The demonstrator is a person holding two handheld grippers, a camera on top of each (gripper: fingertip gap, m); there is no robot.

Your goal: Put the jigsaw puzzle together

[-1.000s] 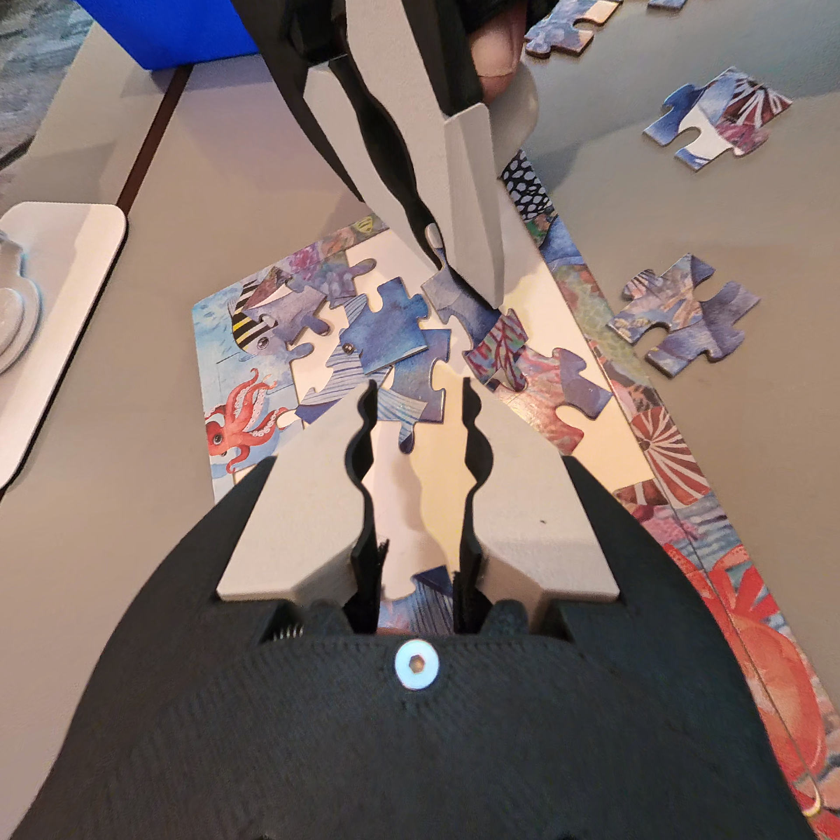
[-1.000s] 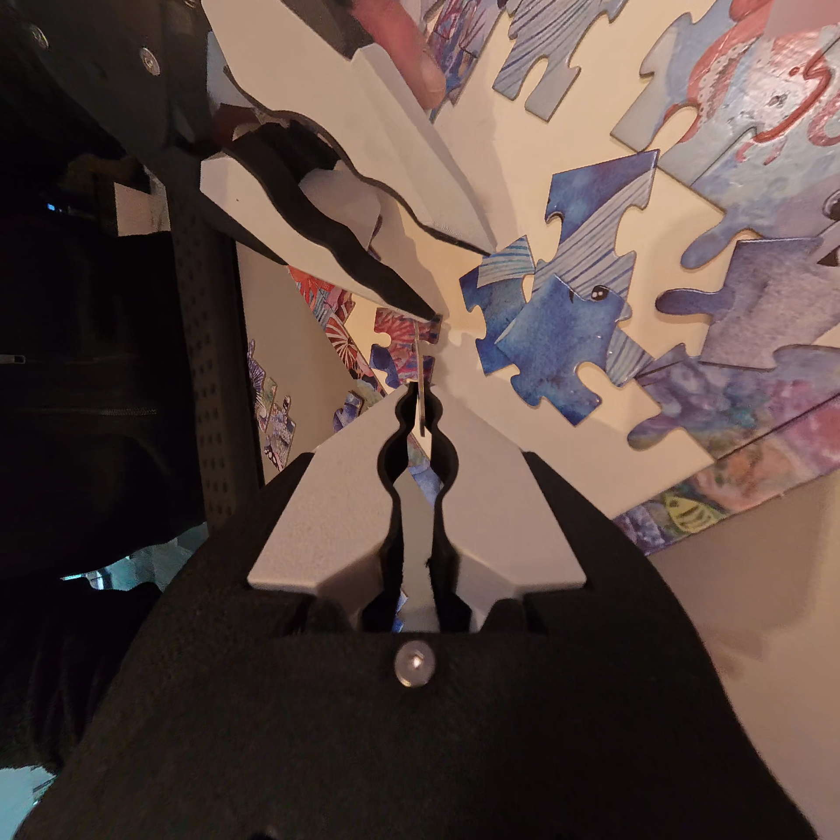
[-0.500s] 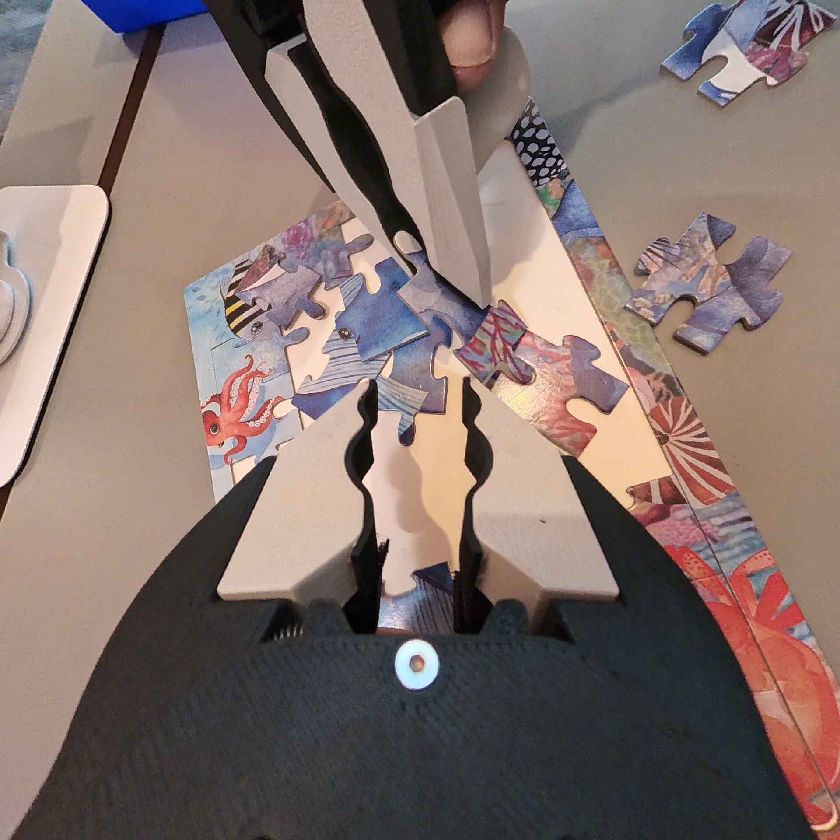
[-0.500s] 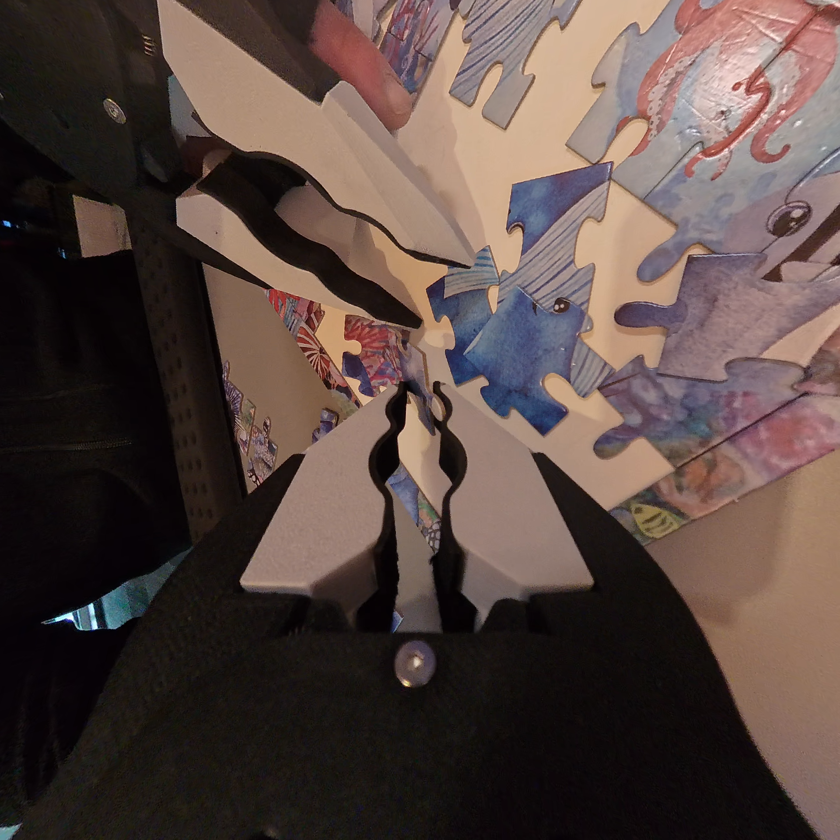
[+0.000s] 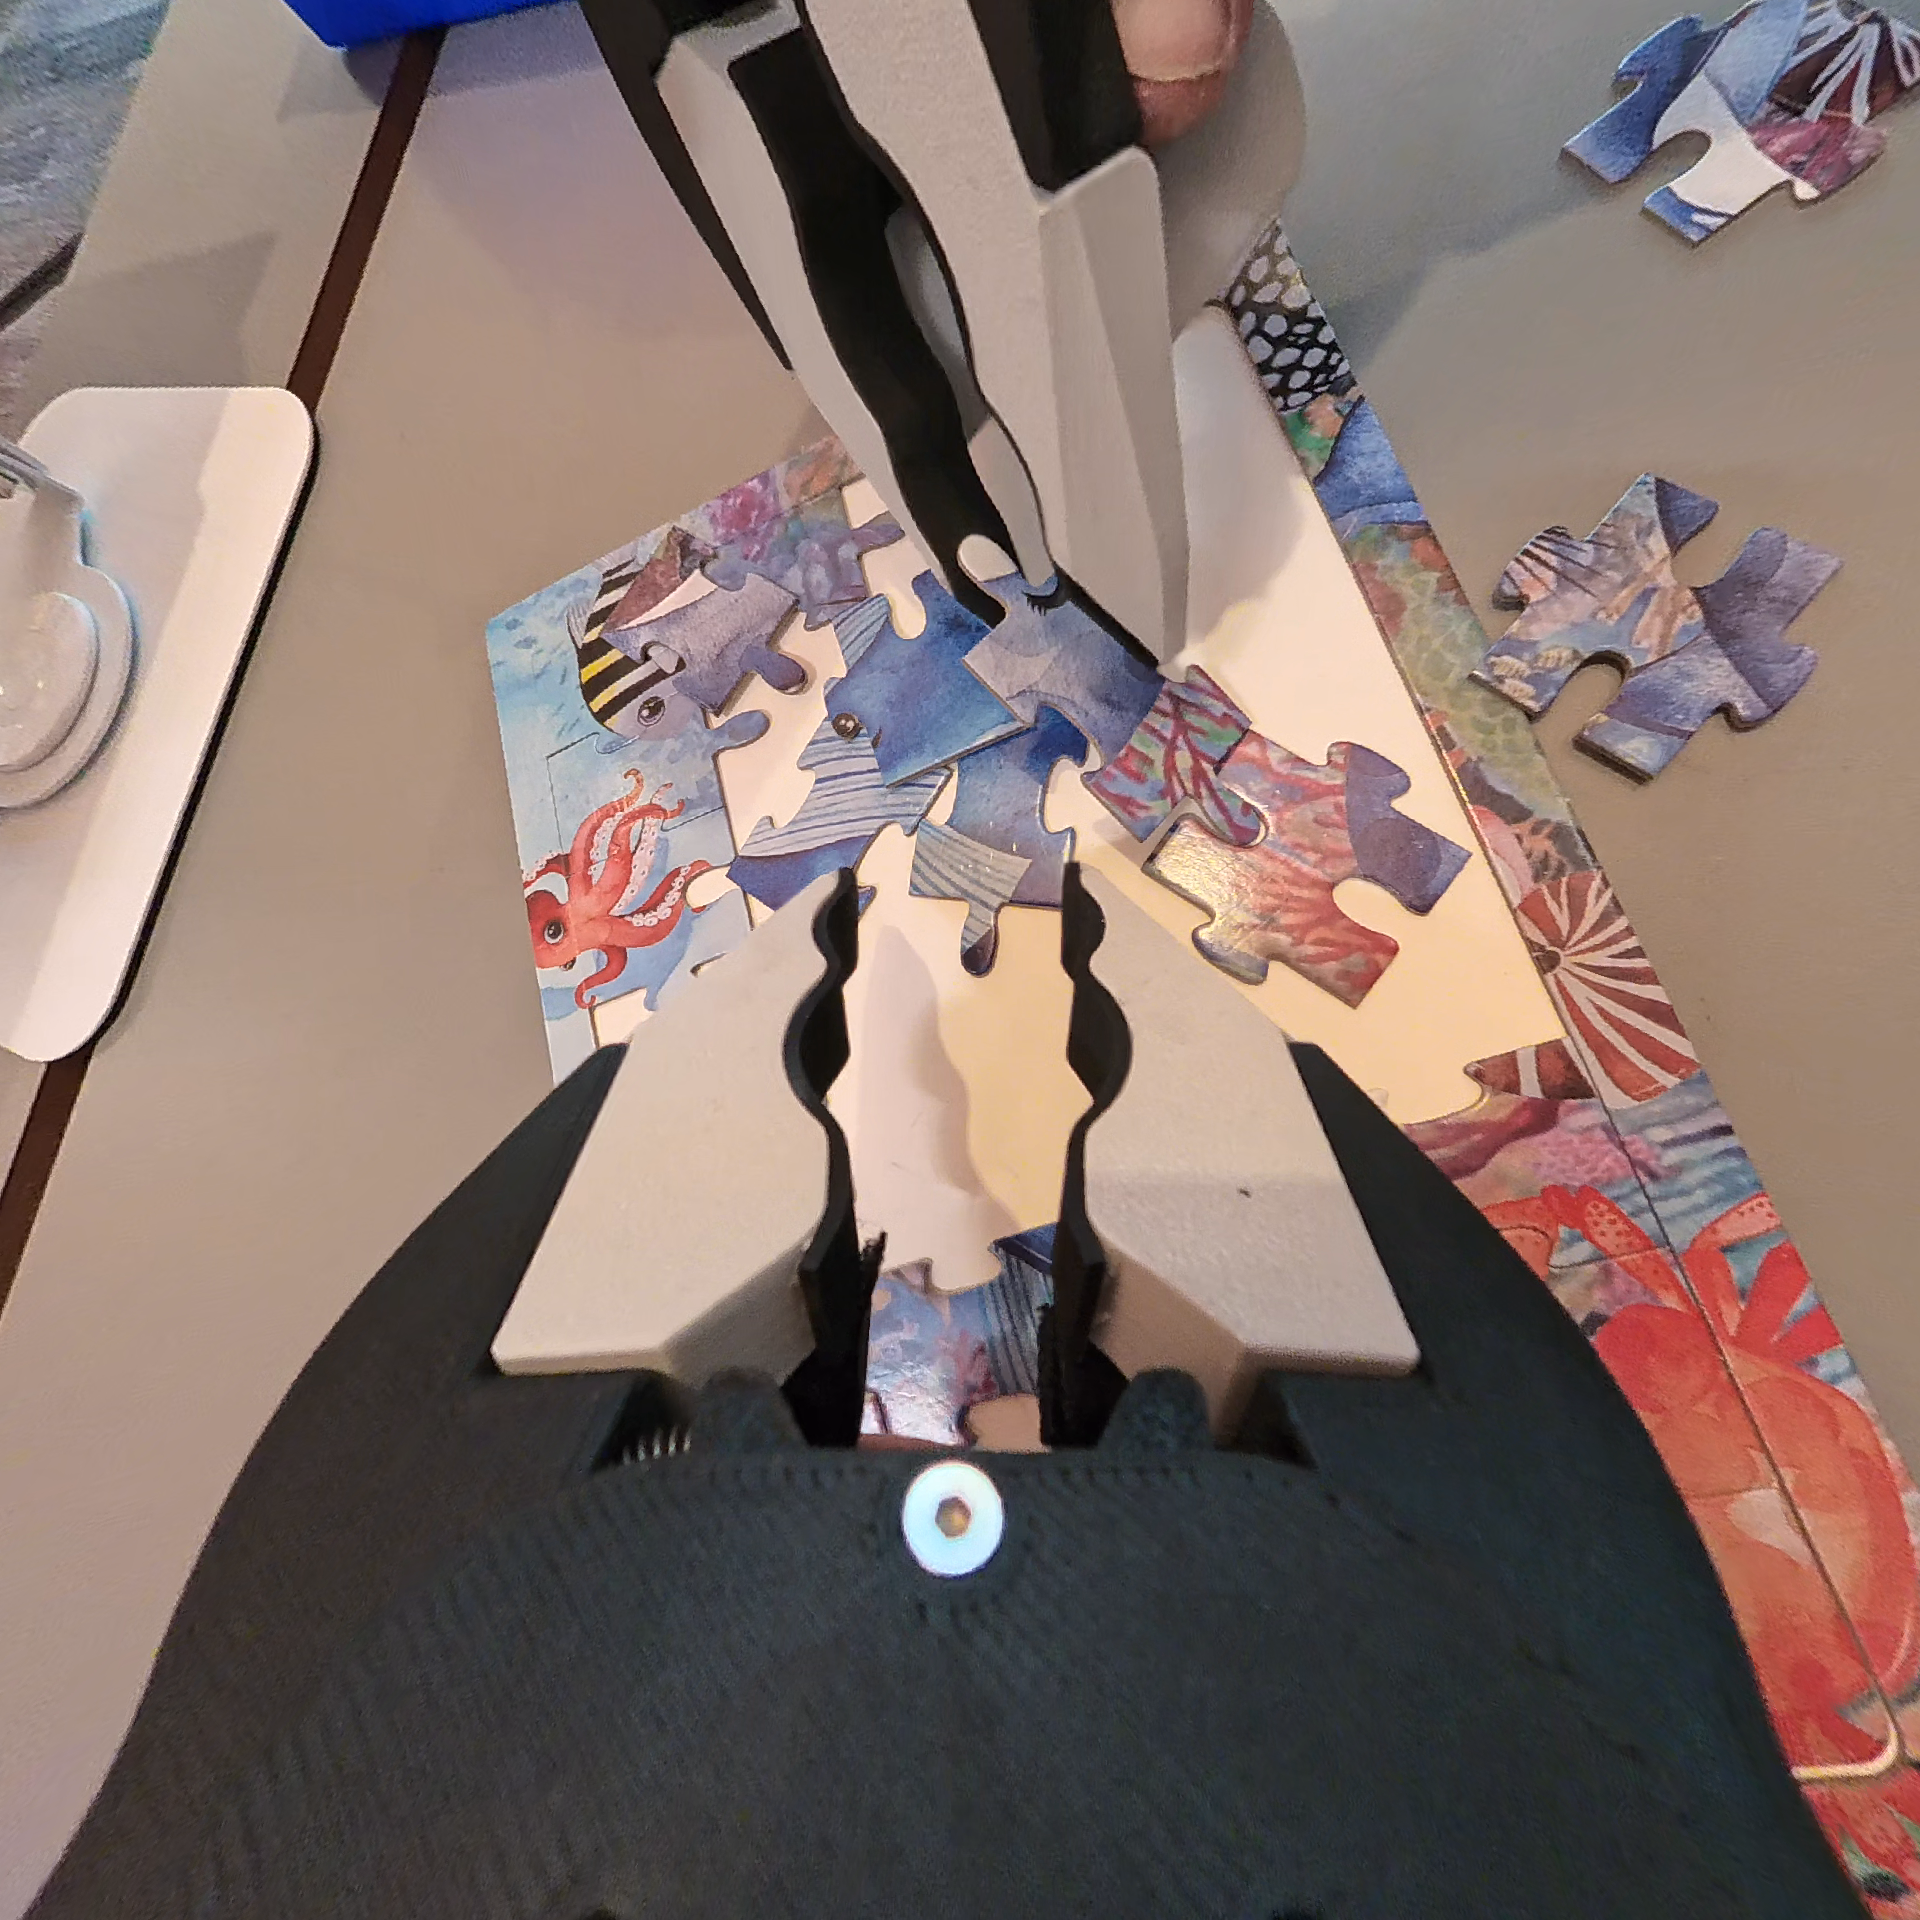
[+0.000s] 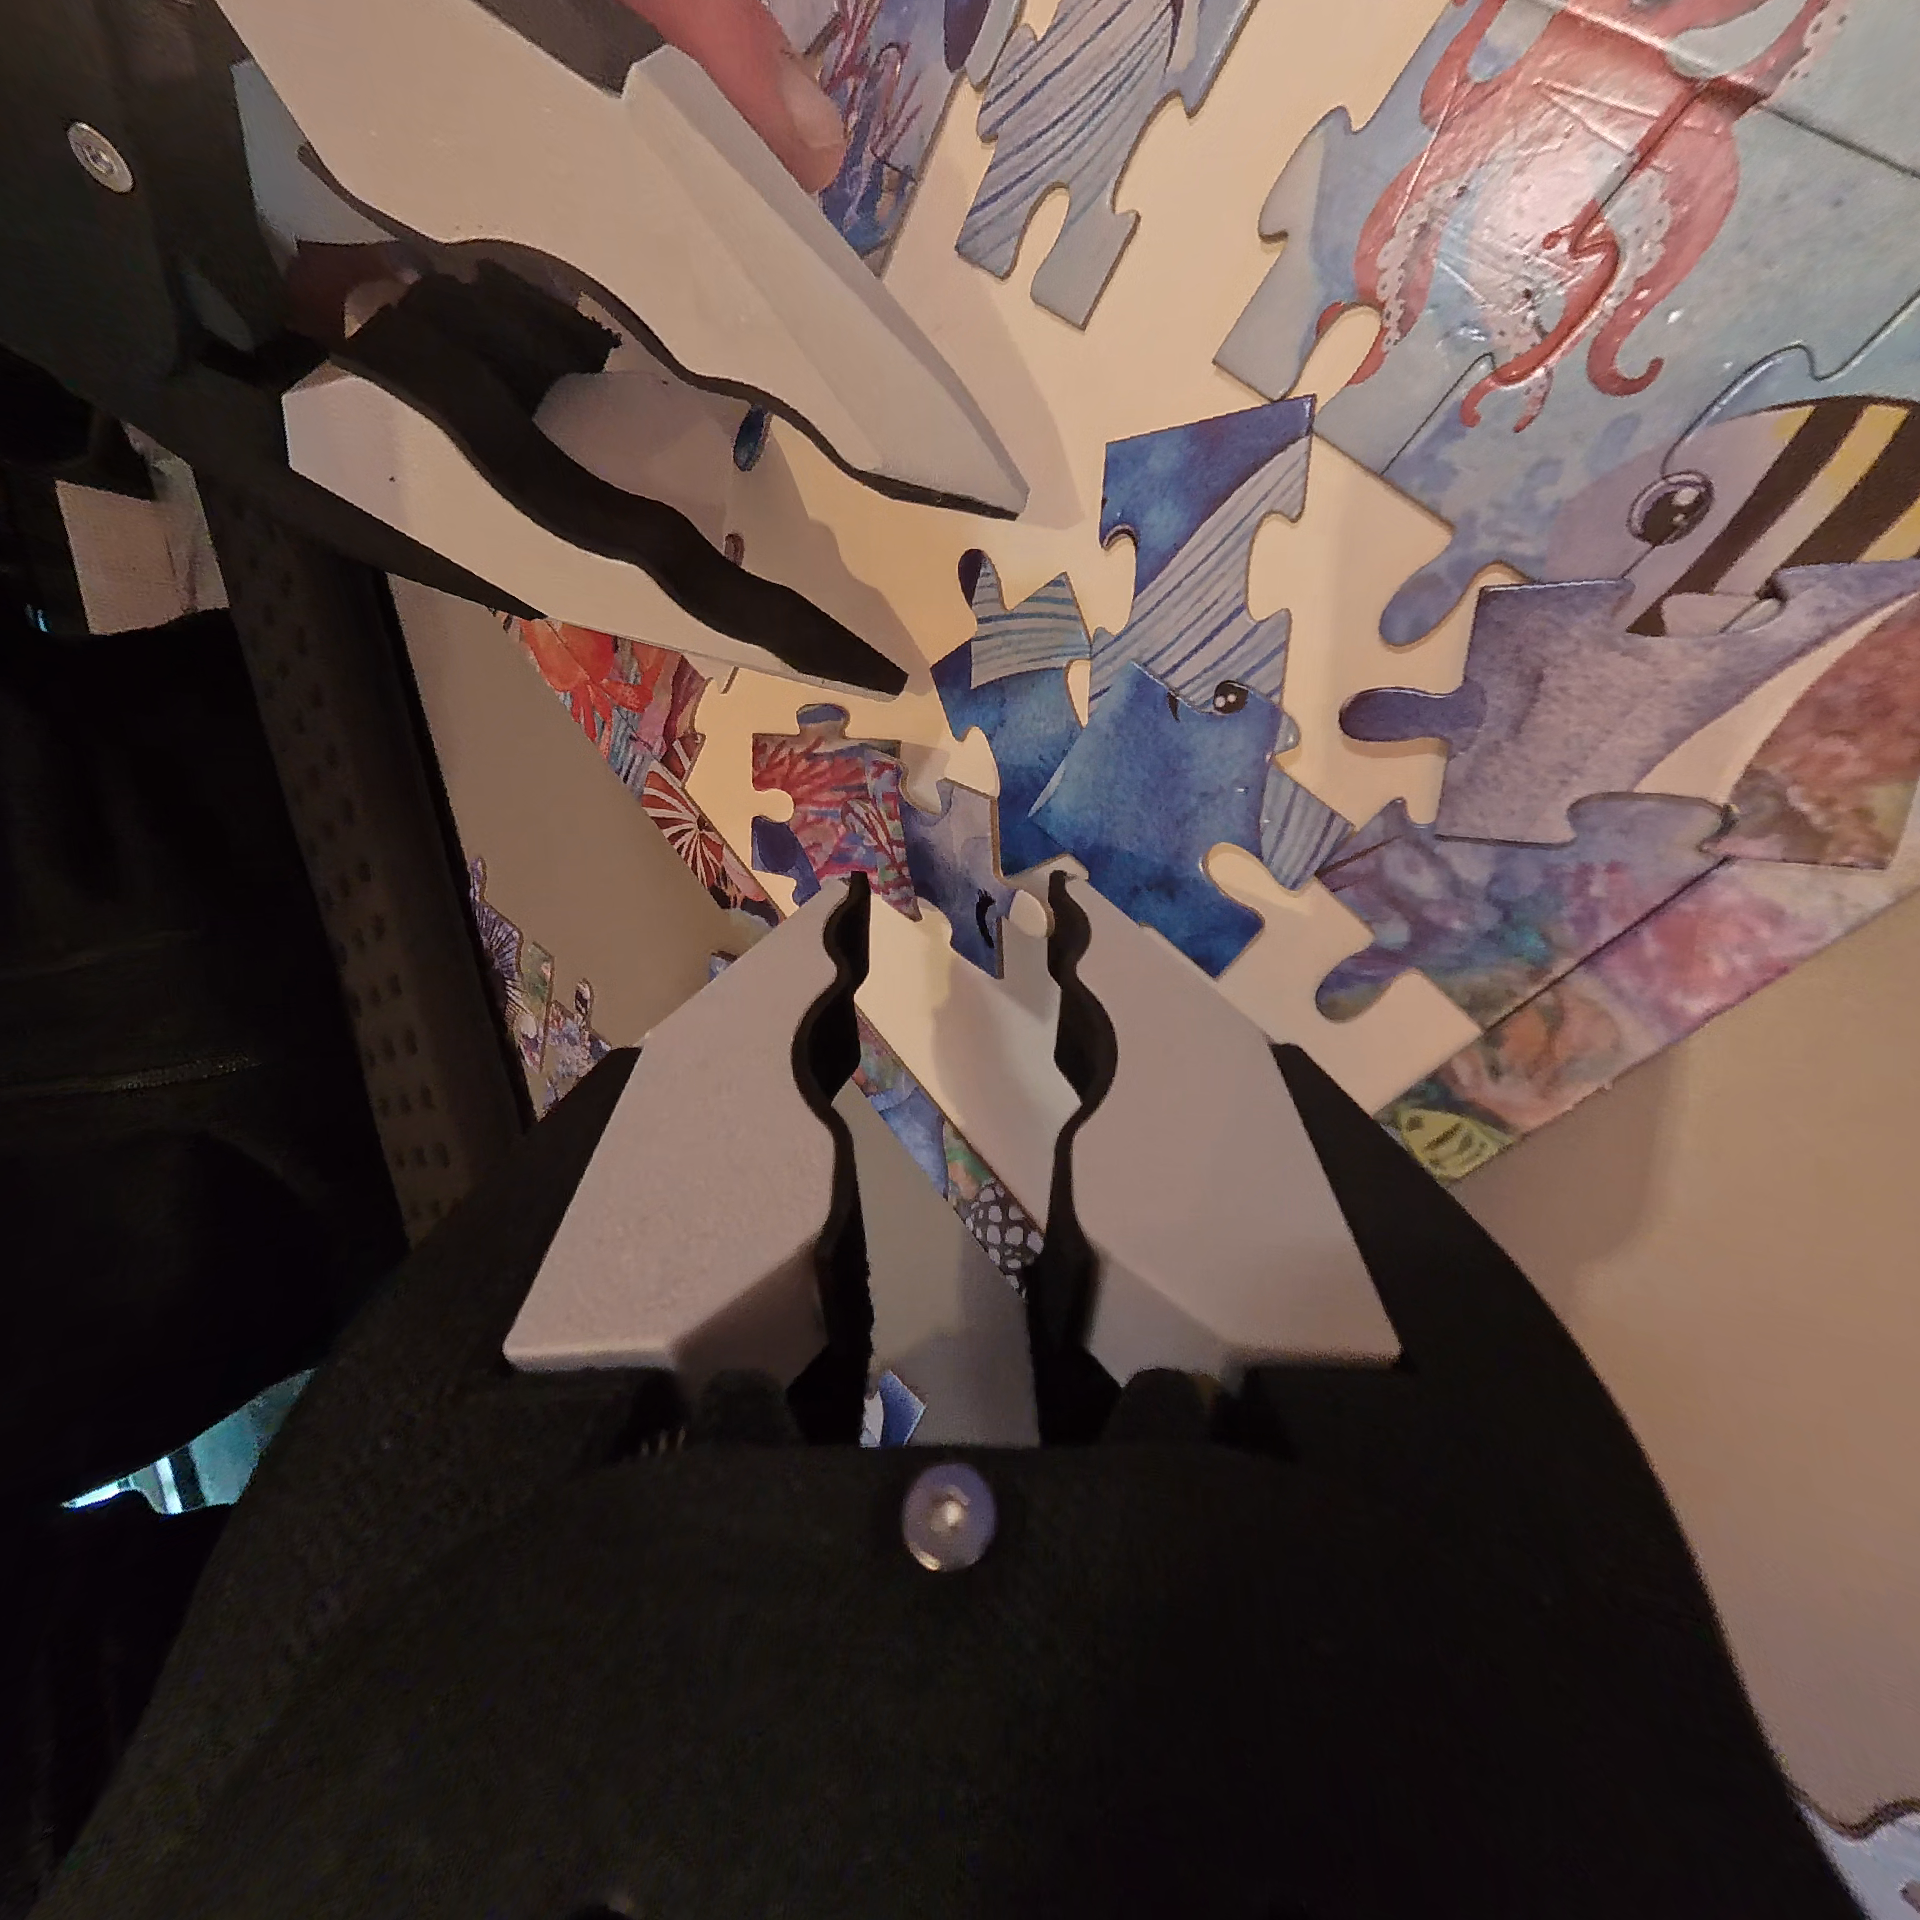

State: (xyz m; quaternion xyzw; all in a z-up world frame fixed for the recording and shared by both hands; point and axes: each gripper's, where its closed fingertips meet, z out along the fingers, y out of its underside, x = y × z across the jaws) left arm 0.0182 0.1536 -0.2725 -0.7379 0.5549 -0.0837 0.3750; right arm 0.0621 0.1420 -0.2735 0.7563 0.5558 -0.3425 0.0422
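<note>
Between the right gripper's (image 6: 951,883) parted fingers, a dark blue puzzle piece (image 6: 961,883) lies on the cream puzzle tray (image 6: 1143,343), not pinched. The left gripper (image 5: 961,883) also hangs open and empty over the tray's bare middle. Such a piece is probably light, thin, stiff card (easily bent at the tabs); an edge is the likely hold. Whether its knob sits in the neighbouring whale piece (image 6: 1164,790) is hard to tell.
</note>
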